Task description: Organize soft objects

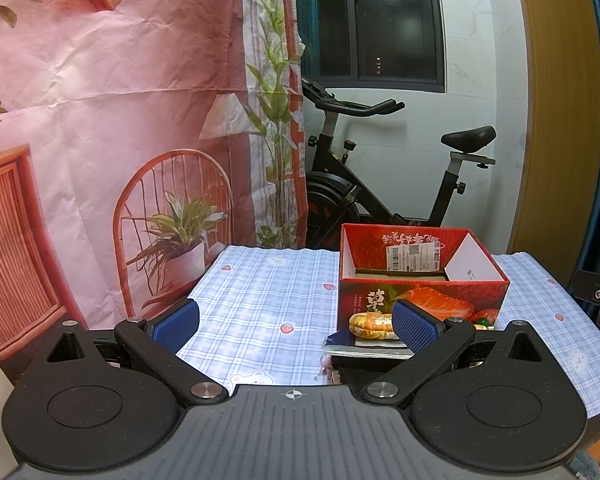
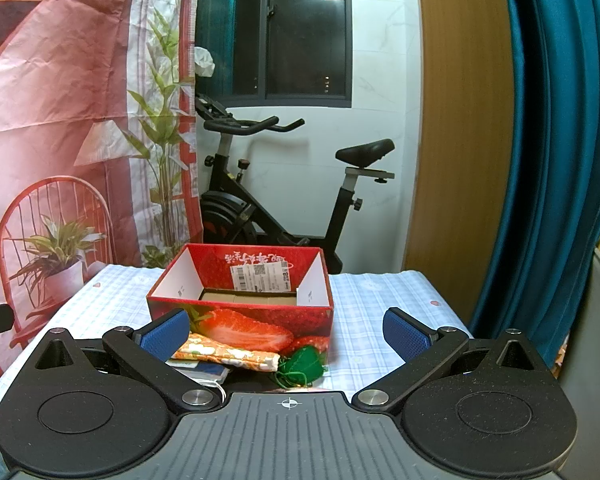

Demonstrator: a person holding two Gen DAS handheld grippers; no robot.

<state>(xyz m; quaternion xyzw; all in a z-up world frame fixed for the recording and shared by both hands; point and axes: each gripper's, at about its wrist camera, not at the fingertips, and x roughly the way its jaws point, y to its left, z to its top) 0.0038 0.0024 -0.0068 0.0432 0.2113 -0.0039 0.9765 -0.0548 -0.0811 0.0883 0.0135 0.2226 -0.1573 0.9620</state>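
Red strawberry box (image 2: 240, 312) stands beyond our right gripper (image 2: 288, 334), fingers spread wide, holding nothing; orange pouch (image 2: 228, 354) and green pouch (image 2: 302, 366) lie between them. Our left gripper (image 1: 296, 324) gapes too.

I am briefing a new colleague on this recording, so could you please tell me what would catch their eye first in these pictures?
The open red strawberry box stands on the checked tablecloth, dominating both views. In front of it lie soft things: an orange patterned pouch and a green drawstring pouch. Behind the table stands a black exercise bike, while the left gripper and right gripper both hang open.
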